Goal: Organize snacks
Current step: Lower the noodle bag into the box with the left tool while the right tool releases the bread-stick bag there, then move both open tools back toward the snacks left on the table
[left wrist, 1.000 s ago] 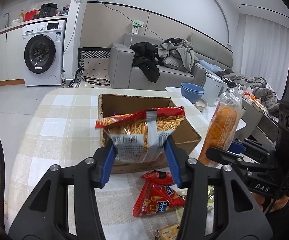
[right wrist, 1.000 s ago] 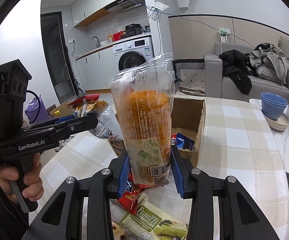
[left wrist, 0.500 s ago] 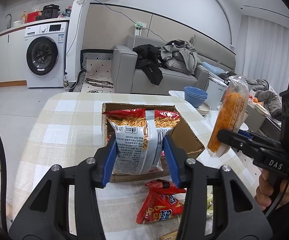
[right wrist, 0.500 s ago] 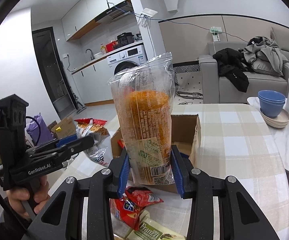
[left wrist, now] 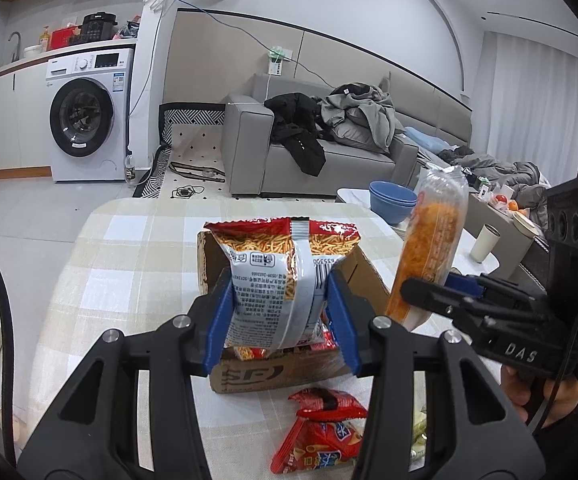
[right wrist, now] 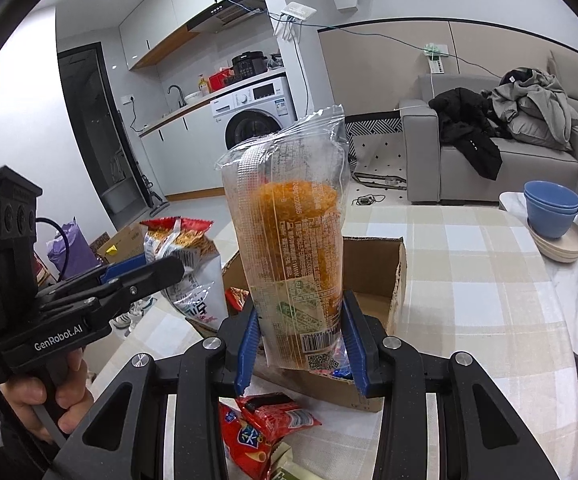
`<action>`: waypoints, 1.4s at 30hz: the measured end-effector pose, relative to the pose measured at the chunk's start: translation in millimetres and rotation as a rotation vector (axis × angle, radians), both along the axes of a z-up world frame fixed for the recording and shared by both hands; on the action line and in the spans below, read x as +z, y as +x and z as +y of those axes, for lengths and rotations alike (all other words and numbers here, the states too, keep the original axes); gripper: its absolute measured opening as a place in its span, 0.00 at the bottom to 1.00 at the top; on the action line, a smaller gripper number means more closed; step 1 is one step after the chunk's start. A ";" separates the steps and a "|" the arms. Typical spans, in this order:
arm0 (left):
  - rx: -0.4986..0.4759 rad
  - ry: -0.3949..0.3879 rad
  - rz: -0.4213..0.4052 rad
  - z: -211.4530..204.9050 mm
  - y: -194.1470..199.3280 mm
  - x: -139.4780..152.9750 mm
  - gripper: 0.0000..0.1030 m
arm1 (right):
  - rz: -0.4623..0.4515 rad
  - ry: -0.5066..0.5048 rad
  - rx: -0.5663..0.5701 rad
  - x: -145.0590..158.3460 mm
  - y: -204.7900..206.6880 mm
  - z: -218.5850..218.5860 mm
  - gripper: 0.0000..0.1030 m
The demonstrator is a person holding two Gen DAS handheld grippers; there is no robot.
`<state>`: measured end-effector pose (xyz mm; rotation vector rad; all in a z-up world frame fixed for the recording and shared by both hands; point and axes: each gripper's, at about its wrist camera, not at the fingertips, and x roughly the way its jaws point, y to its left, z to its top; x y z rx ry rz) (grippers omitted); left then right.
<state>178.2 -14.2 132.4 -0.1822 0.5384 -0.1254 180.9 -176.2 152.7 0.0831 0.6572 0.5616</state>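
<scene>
left tool (left wrist: 279, 312) clamps fries bag (left wrist: 279, 276) upright, right over cardboard box (left wrist: 273, 372) | right tool (right wrist: 301, 340) clamps orange snack bag (right wrist: 293, 256), at box's near edge | left nearer

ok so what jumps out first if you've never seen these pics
Two snack bags held upright in the air: the left tongs clamp a red-and-white noodle bag, and the right tongs clamp a clear bag of orange snacks. Both hang over an open cardboard box on the checked table.
</scene>
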 end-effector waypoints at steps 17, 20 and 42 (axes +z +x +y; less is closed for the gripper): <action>0.007 0.013 0.065 -19.5 74.6 -21.7 0.42 | 0.064 -0.040 -0.003 -26.2 33.2 10.2 0.38; 0.011 0.024 0.075 -19.5 82.2 -29.2 0.42 | 0.069 -0.056 -0.008 -29.4 36.3 11.8 0.38; 0.031 0.049 0.088 -11.4 69.6 -44.7 0.99 | -0.004 -0.076 -0.038 -16.0 7.5 -16.5 0.95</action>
